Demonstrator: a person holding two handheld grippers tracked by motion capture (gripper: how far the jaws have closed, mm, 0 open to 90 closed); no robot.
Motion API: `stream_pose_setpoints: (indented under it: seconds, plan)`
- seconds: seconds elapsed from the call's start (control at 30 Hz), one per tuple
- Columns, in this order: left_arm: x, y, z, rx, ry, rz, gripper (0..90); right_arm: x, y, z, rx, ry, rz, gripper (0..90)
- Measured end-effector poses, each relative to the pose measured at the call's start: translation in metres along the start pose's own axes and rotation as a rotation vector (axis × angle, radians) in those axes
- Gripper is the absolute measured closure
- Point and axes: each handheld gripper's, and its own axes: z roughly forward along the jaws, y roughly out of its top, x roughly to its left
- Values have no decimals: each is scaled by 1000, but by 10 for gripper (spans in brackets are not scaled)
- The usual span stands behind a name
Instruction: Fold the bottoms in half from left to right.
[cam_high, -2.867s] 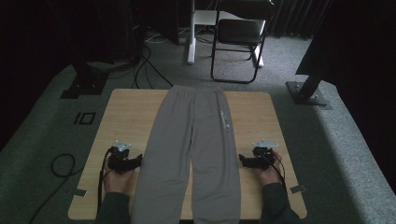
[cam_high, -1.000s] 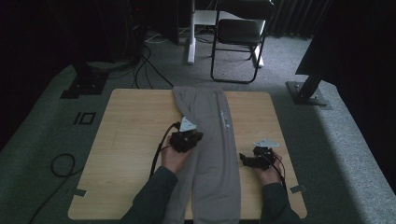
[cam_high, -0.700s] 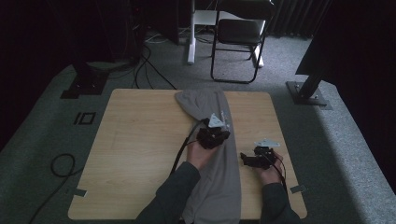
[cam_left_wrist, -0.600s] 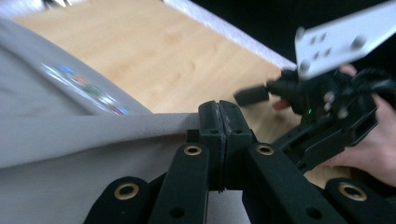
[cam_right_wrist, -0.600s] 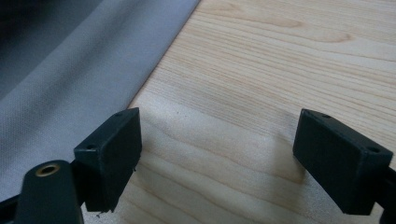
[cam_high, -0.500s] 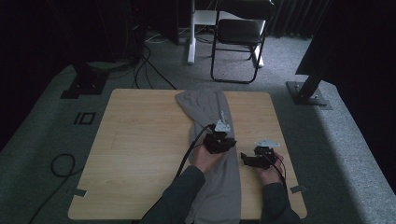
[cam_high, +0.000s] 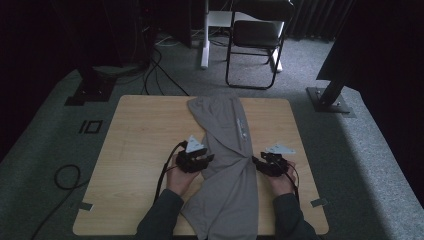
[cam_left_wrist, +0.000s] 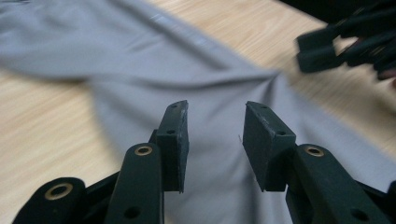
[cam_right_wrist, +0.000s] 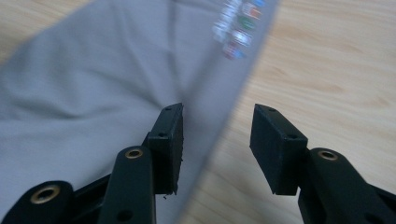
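Both my left gripper (cam_left_wrist: 215, 140) and right gripper (cam_right_wrist: 217, 147) stand wide and empty over the grey cloth trousers (cam_high: 227, 165), folded lengthwise down mid-frame on the wooden counter (cam_high: 140, 150), so the loose top layer could slide askew if I nudge it.

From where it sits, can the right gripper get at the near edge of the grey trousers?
Probably yes: the right gripper is open, its jaws straddling the edge of the grey trousers, with nothing in between.
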Motion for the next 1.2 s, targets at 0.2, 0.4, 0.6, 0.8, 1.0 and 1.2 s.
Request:
stream_pose_setpoints:
  seconds: [0.2, 0.4, 0.6, 0.8, 1.0, 1.2]
  plan:
    - [16, -39, -6, 25, 77, -64, 608, 22, 19, 19, 27, 26, -61, 516]
    - [20, -52, 3, 50, 80, -95, 608, 27, 26, 42, 144, 30, -70, 742]
    - [15, -47, 9, 70, 75, -64, 608, 22, 37, -2, 12, 20, -35, 889]
    - [4, -32, 21, 74, 53, -31, 608, -2, 13, 11, 111, -7, -26, 820]
    - [-15, -19, 50, 146, 4, 57, 610, -1, -5, 23, 162, -10, -31, 685]
    - [-15, -19, 63, 185, 65, 55, 759, -7, -9, 15, 181, -28, -48, 601]
